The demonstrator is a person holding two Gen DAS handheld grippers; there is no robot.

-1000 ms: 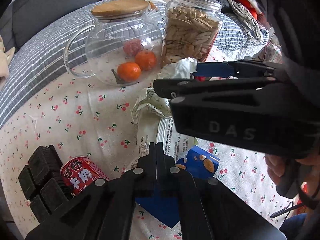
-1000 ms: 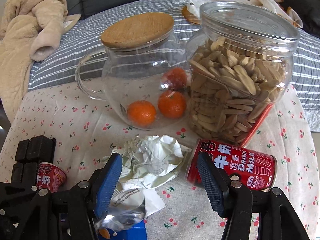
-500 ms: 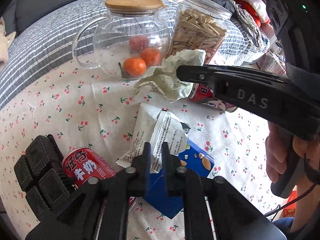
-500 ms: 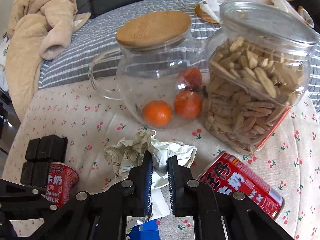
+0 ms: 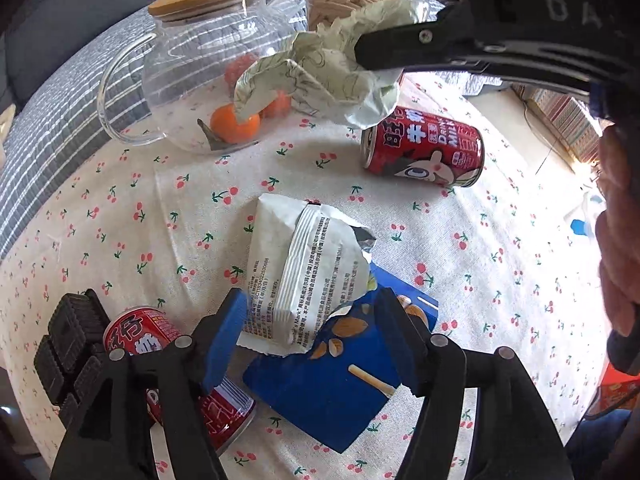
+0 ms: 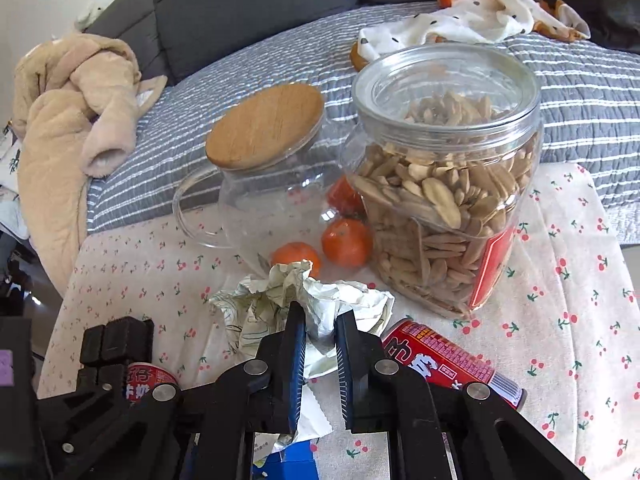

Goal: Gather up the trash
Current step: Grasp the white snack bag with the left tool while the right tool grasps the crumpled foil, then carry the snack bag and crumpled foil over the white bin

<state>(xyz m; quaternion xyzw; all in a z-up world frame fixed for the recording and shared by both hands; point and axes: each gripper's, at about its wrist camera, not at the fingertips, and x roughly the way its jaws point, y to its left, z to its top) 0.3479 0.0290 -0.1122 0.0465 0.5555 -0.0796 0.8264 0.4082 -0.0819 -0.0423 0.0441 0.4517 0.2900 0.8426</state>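
Note:
My right gripper (image 6: pixel 320 344) is shut on a crumpled pale green paper wrapper (image 6: pixel 280 300) and holds it above the cherry-print tablecloth; the wrapper also shows in the left wrist view (image 5: pixel 320 72). My left gripper (image 5: pixel 308 332) is open, its blue pads on either side of a torn white snack bag (image 5: pixel 300 272) that lies on a blue snack box (image 5: pixel 332 392). One red milk can (image 5: pixel 424 148) lies on its side to the right. A second red can (image 5: pixel 180 380) lies by the left finger.
A glass teapot (image 6: pixel 272 188) with a wooden lid and tangerines inside, and a clear jar of seeds (image 6: pixel 444 184), stand at the back of the table. A black block object (image 5: pixel 72 352) sits at the left edge. A striped grey sofa and beige garment (image 6: pixel 68 120) lie behind.
My right gripper closed on the crumpled wrapper and lifted it off the table. My left gripper, shut before, has opened around the white snack bag.

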